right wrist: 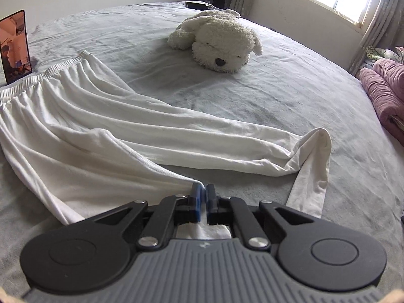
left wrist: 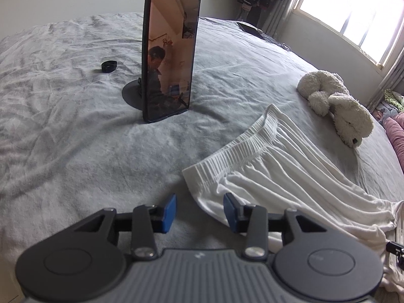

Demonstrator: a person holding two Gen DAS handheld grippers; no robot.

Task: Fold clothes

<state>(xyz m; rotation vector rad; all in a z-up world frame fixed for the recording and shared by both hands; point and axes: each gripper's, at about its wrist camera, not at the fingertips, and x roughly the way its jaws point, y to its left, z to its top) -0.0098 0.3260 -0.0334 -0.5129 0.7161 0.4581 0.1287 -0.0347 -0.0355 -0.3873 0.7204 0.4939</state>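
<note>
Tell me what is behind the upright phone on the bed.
Behind the phone a round dark stand base shows on the grey bedsheet, with a small black ring lying further back to its left. The stand's upright part is hidden by the phone.

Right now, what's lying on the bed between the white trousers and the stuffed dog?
Nothing: only bare grey bedsheet separates the white trousers from the stuffed dog. The right wrist view shows it best.
</note>
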